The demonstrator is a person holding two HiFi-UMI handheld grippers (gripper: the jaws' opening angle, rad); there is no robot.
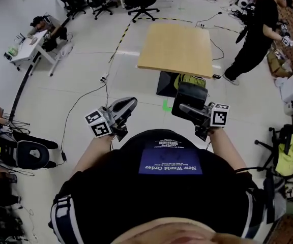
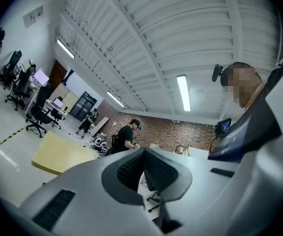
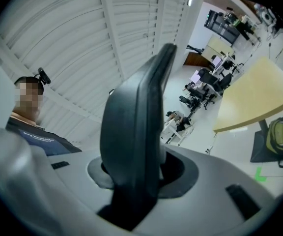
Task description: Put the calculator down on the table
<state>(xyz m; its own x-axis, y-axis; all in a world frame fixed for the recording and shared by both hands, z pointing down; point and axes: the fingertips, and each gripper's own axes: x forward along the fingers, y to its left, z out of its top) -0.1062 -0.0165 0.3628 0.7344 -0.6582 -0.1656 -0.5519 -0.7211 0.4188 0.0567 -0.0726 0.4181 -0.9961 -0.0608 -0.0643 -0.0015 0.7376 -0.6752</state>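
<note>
Head view: seen from above, a person holds two tongs out at chest level. The left gripper [image 1: 125, 107] sits at 9 o'clock of centre. The right gripper [image 1: 187, 110] at 3 o'clock carries a dark calculator [image 1: 189, 96]. The bare wooden table [image 1: 177, 50] lies at 12 o'clock, well apart from both, with a bystander [image 1: 256, 34] at 2 o'clock.

Left gripper view: the ribbed pads [image 2: 131, 168] meet, with nothing between them.

Right gripper view: the jaws are clamped on the calculator [image 3: 139, 112], which rises edge-on at centre. The table [image 3: 254, 95] shows at 3 o'clock.

The calculator is probably best carried over the tabletop, laid flat on it, and only then released.
</note>
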